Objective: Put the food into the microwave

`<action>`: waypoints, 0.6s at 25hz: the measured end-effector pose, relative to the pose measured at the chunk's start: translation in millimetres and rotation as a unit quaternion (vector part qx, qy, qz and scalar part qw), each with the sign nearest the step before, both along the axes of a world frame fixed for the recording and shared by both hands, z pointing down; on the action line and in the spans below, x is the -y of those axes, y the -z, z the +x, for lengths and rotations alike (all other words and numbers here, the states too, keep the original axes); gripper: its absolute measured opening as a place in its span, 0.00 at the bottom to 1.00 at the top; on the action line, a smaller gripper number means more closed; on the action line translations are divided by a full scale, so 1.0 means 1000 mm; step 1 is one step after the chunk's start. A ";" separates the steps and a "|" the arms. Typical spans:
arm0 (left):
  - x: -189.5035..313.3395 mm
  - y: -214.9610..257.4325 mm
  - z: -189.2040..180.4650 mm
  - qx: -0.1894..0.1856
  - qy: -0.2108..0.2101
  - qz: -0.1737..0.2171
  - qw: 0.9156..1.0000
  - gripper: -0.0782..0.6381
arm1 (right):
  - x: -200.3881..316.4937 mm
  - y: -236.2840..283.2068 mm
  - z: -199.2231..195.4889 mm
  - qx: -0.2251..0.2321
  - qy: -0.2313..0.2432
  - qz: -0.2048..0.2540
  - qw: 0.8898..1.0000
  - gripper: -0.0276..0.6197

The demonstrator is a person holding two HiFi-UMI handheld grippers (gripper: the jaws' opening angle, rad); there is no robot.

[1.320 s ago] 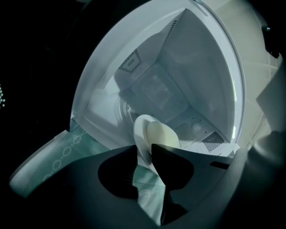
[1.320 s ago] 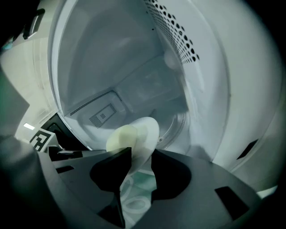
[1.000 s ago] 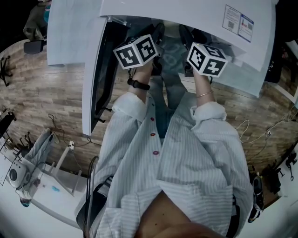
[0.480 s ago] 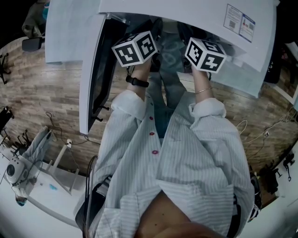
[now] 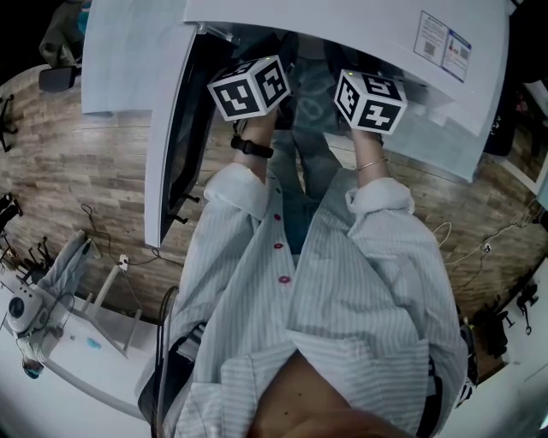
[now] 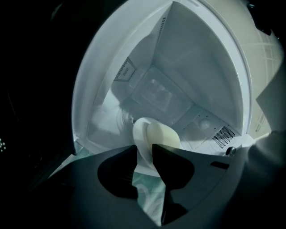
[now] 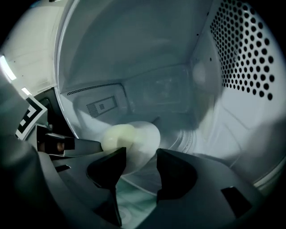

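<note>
The white microwave point(image 5: 342, 26) stands open, its door point(image 5: 171, 128) swung out to the left. Both hands reach into the cavity; only the marker cubes of the left point(image 5: 248, 85) and right point(image 5: 370, 100) grippers show from above. Inside, a white plate point(image 6: 142, 132) carries a pale, rounded piece of food point(image 6: 164, 136). My left gripper point(image 6: 144, 151) is shut on the plate's rim. My right gripper point(image 7: 140, 155) has the plate's point(image 7: 145, 136) opposite edge between its jaws, which are opening with their pads off it. The food point(image 7: 117, 134) sits toward the left gripper's finger point(image 7: 87, 145).
Greenish turntable glass point(image 7: 134, 201) lies under the plate. A perforated side wall point(image 7: 250, 58) is close on the right, and the cavity's back wall point(image 6: 161, 89) is just behind the plate. Outside are a wooden floor point(image 5: 77, 171) with cables and a white table point(image 5: 86, 351) at lower left.
Both marker cubes have edged slightly further toward the microwave opening. The right cube has rolled a little.
</note>
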State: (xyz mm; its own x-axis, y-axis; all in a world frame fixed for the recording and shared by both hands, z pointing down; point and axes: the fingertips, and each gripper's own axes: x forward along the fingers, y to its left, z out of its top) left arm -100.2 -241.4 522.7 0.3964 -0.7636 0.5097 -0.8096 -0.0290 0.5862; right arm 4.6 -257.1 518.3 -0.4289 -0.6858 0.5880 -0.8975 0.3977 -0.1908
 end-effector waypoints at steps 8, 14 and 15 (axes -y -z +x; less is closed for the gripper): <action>0.002 0.000 0.000 0.041 -0.017 0.007 0.999 0.27 | -0.001 0.001 0.001 -0.003 -0.010 0.008 1.000 0.38; 0.004 0.002 0.000 0.107 -0.031 0.033 0.993 0.29 | -0.002 0.000 0.003 -0.047 -0.004 0.029 0.998 0.40; 0.005 0.002 0.000 0.119 -0.033 0.037 0.992 0.29 | -0.003 0.000 0.002 -0.050 -0.001 0.030 0.998 0.40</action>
State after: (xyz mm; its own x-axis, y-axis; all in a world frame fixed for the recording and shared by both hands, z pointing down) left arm -100.3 -246.3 520.9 0.3227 -0.7783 0.5386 -0.9193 -0.1223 0.3740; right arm 6.9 -254.5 518.1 -0.3687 -0.7227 0.5847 -0.9119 0.4033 -0.0765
